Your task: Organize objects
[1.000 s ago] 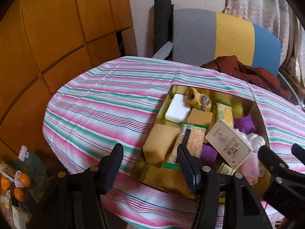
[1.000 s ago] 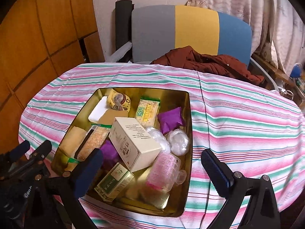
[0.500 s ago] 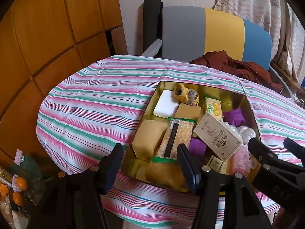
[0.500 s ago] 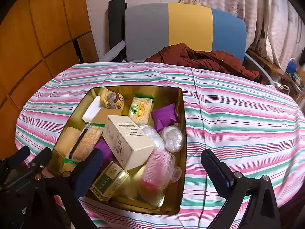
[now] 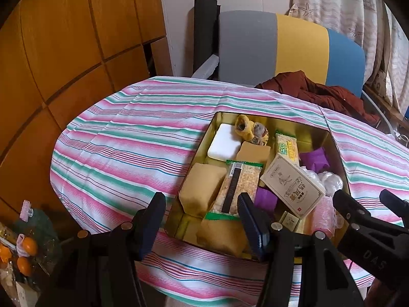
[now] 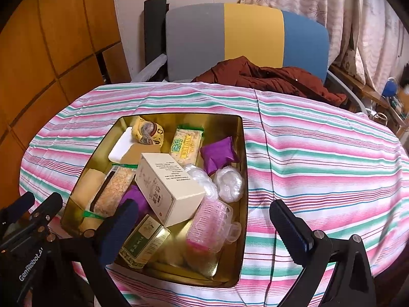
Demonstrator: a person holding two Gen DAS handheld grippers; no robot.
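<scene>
— Where's the stuff?
— Lower centre: a shiny gold rectangular metal tin point(image 6: 244, 179) of packets on the striped tablecloth point(image 6: 319, 153).
— Your tongs?
— My left gripper point(image 5: 202, 220) and right gripper point(image 6: 204, 227) both gape, holding nothing.

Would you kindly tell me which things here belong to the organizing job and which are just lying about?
Belong to the job:
- gold tin
- beige carton
- green tea box
- purple packet
- pink plastic case
- white block

Just lying about:
- brown jacket
- striped chair
- oranges
</scene>
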